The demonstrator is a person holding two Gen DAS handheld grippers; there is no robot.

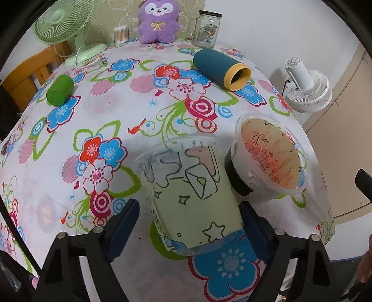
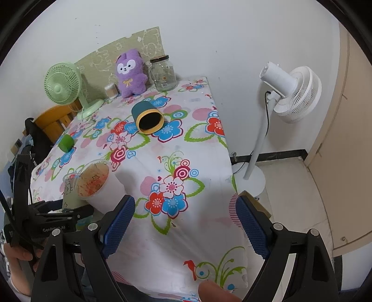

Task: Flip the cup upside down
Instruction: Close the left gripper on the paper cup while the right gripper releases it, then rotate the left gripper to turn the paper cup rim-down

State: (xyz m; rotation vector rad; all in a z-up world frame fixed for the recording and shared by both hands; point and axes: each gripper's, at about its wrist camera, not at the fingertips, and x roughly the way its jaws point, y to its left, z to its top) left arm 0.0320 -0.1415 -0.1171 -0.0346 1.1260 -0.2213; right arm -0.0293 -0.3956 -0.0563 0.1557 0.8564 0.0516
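Observation:
A clear plastic cup with pale green drawings (image 1: 193,197) lies tilted between my left gripper's (image 1: 190,223) blue pads, mouth pointing away; the jaws stand open around it, with gaps at both sides. A second clear cup with orange drawings (image 1: 269,158) lies on its side just right of it, mouth up-right; it also shows in the right wrist view (image 2: 97,183). My right gripper (image 2: 183,220) is open and empty over the floral tablecloth (image 2: 181,151), right of both cups.
A teal cup with a yellow rim (image 1: 220,67) lies on its side at mid-table. A green cup (image 1: 60,90) lies at the left. A green fan (image 1: 67,25), purple plush (image 1: 158,21) and glass jar (image 1: 207,27) stand at the back. A white floor fan (image 2: 288,93) stands right of the table.

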